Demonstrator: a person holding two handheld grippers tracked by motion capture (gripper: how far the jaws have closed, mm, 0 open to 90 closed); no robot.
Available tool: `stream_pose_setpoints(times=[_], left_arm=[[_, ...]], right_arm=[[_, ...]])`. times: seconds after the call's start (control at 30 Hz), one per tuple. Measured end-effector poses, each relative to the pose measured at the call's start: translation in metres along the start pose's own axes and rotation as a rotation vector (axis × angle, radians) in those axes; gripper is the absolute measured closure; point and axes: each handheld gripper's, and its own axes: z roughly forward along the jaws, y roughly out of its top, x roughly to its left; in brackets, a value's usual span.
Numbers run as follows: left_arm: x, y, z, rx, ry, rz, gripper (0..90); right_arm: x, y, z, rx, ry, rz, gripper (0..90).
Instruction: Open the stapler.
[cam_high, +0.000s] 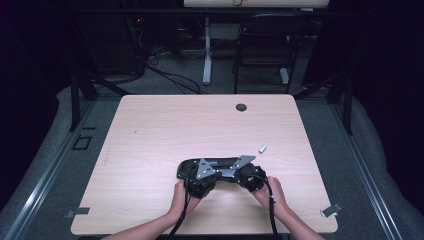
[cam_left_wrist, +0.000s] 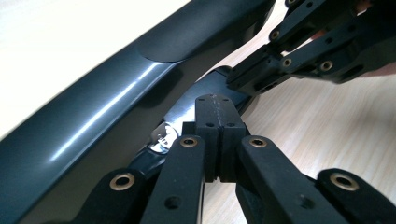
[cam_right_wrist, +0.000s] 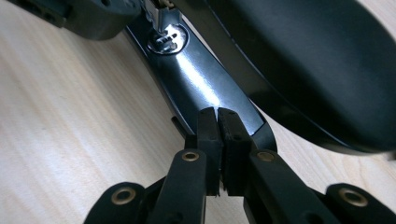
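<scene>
A long black glossy object (cam_high: 210, 163) lies on the wooden table (cam_high: 150, 130), near its front. In the left gripper view it has a broad dark body (cam_left_wrist: 116, 98) and a flat shiny strip (cam_left_wrist: 184, 112) with a small metal hinge (cam_left_wrist: 161, 137). My left gripper (cam_left_wrist: 215, 100) is shut, its tips resting on that strip just past the hinge. My right gripper (cam_right_wrist: 217, 112) is shut too, its tips at the strip's (cam_right_wrist: 201, 79) far end, beside the rounded black body (cam_right_wrist: 317, 70). The frames do not show whether either one pinches the strip. From above, the left gripper (cam_high: 212, 175) and the right gripper (cam_high: 236, 174) point toward each other.
A small pale block (cam_high: 262, 148) lies on the table right of the object. A round cable hole (cam_high: 241, 107) sits near the far edge. Tape marks (cam_high: 331, 211) flag the front corners. A chair (cam_high: 265, 45) and a desk leg (cam_high: 206, 50) stand beyond the table.
</scene>
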Motion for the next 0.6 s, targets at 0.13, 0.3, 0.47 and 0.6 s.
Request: stream_pose_setpoints(times=[0.13,0.3,0.47,0.6], left_arm=[[-0.003,-0.001,0.009,0.007,-0.007,-0.022,89.9],[-0.005,0.000,0.015,0.002,0.008,-0.026,90.0],[-0.005,0.001,0.019,-0.001,0.035,-0.036,89.9],[-0.006,-0.001,0.026,-0.004,0.051,-0.056,89.9]], right_arm=[[-0.001,0.001,0.002,0.005,-0.015,0.006,89.9],[-0.003,-0.005,0.008,0.011,-0.034,0.020,90.0],[-0.004,-0.006,0.007,0.010,-0.038,0.019,90.0],[-0.001,-0.009,0.007,-0.007,-0.060,0.005,90.0]])
